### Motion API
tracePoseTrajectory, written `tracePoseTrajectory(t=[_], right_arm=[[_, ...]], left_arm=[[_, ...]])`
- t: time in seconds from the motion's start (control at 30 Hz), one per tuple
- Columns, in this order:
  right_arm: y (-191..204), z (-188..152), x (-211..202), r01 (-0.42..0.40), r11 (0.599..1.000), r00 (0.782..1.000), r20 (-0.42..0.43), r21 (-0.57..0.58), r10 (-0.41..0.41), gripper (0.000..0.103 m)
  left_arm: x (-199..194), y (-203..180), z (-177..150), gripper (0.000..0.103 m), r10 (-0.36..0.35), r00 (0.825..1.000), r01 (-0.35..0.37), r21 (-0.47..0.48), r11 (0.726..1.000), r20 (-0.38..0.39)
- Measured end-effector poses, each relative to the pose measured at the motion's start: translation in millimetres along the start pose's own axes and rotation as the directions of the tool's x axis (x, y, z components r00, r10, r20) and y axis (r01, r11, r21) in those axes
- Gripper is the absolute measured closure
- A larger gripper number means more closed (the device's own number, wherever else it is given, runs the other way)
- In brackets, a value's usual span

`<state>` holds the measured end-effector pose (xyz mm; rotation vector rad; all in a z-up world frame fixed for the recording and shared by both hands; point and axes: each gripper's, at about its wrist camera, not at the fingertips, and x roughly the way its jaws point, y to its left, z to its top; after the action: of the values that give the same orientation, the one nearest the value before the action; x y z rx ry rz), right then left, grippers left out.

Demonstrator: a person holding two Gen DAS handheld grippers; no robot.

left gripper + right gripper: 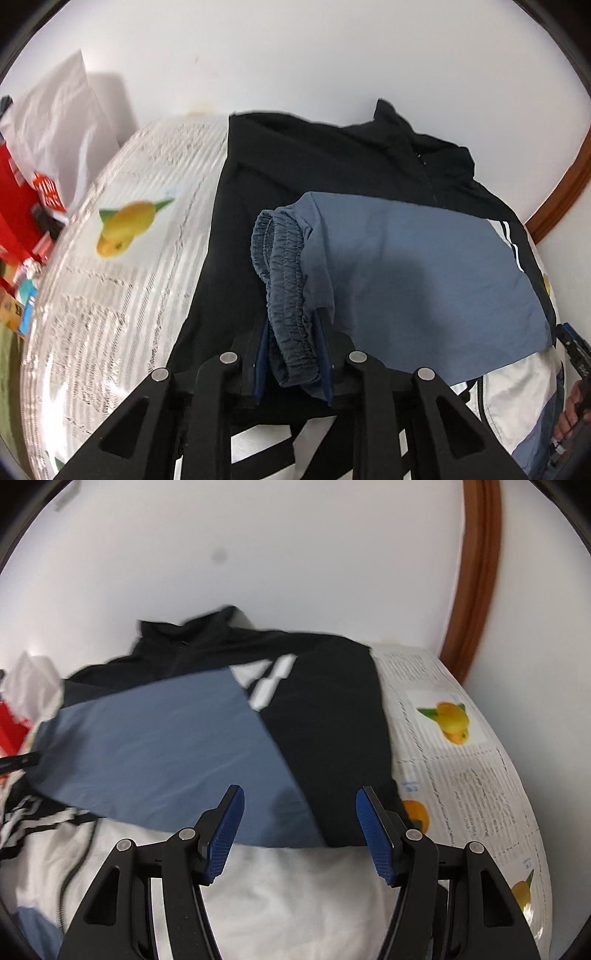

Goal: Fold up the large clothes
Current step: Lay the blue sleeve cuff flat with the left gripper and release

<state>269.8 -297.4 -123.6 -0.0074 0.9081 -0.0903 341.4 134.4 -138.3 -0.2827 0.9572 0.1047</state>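
We have the jacket [332, 173] spread flat on the worktop [122, 266], which is covered with a printed sheet of text and lemon pictures, right up against the white wall [295, 55]. The jacket's black body lies toward the wall, collar at the far edge, and its blue-grey sleeve [424, 280] is folded across the chest. Our left gripper [291, 354] has that sleeve's gathered cuff [284, 280] bunched between its fingers, which are pressed in on the fabric from both sides. Over on the other side, our right gripper [299, 830] hangs above the jacket's white lower panel [295, 893] with its blue-padded fingers [225, 834] standing well apart and nothing between them. From that view the blue sleeve runs off to the left and the black panel with white stripes [273, 683] sits beyond it. A white bag [59, 122] and red packaging [18, 206] sit at the left end of the worktop.
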Motion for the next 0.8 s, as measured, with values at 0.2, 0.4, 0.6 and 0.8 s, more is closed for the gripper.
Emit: tracePoseTrajectory(t=[0.2, 0.4, 0.6, 0.8], right_arm=[[-15, -10, 19, 0.082, 0.996, 0.991, -0.106, 0.027, -0.079, 0.040], [-25, -26, -36, 0.131, 0.990, 0.990, -0.055, 0.046, -0.128, 0.040], [-40, -63, -98, 0.188, 0.977, 0.982, -0.054, 0.105, -0.183, 0.039], [-51, -117, -140, 0.212, 0.963, 0.976, -0.093, 0.168, -0.199, 0.036]], left_arm=[[-9, -7, -1, 0.076, 0.077, 0.995, -0.080, 0.043, 0.996, 0.062], [-34, -5, -8, 0.076, 0.047, 0.994, -0.053, 0.067, 0.996, 0.097], [-66, -15, -22, 0.076, -0.031, 0.994, 0.016, 0.139, 0.990, 0.107], [-90, -32, -42, 0.065, -0.079, 0.995, 0.065, 0.215, 0.974, 0.058]])
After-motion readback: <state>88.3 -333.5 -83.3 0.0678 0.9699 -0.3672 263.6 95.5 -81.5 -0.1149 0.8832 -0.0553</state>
